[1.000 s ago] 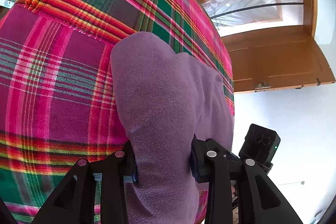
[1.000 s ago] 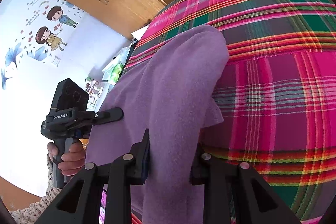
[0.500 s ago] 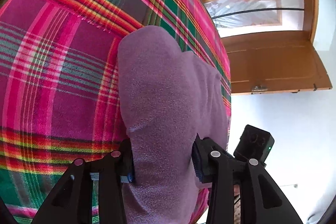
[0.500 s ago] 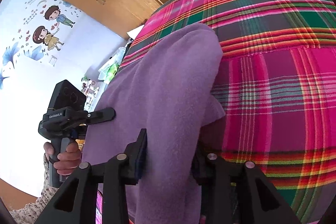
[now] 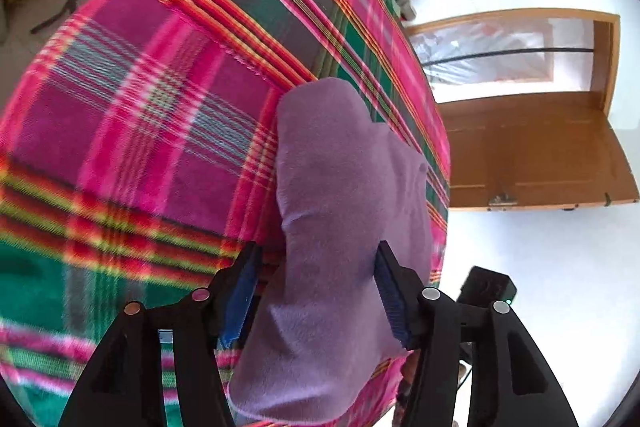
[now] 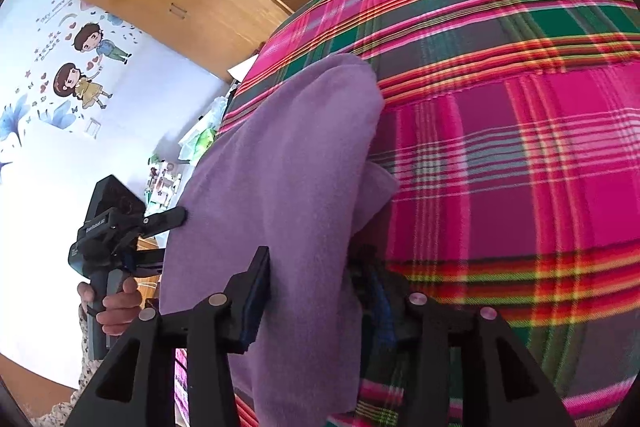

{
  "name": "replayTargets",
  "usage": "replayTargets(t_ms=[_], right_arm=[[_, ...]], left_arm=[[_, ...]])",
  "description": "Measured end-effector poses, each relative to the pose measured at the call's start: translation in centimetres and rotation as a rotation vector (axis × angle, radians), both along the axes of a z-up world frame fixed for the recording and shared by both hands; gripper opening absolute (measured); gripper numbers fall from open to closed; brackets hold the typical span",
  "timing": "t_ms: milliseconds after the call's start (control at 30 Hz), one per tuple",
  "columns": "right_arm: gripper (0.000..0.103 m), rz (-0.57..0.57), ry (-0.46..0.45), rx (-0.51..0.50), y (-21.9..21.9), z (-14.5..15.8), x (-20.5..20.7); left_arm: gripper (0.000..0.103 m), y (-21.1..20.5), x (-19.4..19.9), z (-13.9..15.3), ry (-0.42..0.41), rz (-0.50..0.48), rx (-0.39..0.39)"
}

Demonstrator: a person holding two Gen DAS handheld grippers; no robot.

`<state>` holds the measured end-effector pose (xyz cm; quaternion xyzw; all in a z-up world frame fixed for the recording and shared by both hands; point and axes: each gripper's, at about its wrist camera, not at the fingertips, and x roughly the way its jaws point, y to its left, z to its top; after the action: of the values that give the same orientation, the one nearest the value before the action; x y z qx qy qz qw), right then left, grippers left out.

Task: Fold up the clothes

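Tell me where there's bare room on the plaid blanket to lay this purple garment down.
The plaid blanket lies bare beyond the purple garment, up to the orange stripe band and past it. In the right wrist view it is also open to the garment's right. The near edge is crowded with both grippers' jaws and bunched cloth.

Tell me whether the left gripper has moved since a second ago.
Yes. The left gripper, with the purple cloth, has swung left: the wooden door sits lower and nearer centre, and more plaid blanket shows beyond.

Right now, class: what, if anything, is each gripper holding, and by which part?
Both hold the purple fleece garment. The left gripper and the right gripper each pinch a bunched near edge of it, while its far end rests on the plaid blanket.
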<state>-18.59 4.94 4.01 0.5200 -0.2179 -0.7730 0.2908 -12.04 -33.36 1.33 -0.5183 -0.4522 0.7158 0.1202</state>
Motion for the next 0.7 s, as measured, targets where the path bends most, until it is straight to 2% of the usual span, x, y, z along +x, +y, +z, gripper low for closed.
replayTargets(t_ms=[167, 333, 567, 700], right_arm=[[0.047, -0.032, 0.073, 0.077, 0.4, 1.6, 1.7], [0.047, -0.084, 0.186, 0.163, 0.5, 3.6, 4.0], [0.047, -0.033, 0.307, 0.233, -1.5, 5.1, 7.5], [0.047, -0.005, 0.338, 0.257, -2.7, 5.4, 8.8]], left_arm=[[0.059, 0.3, 3.1, 2.7, 0.079, 0.067, -0.098], [0.059, 3.2, 5.4, 3.6, 0.108, 0.072, -0.209], [0.059, 7.3, 8.2, 4.3, 0.141, 0.075, -0.354], [0.059, 9.0, 8.9, 4.1, 0.157, 0.084, -0.416]])
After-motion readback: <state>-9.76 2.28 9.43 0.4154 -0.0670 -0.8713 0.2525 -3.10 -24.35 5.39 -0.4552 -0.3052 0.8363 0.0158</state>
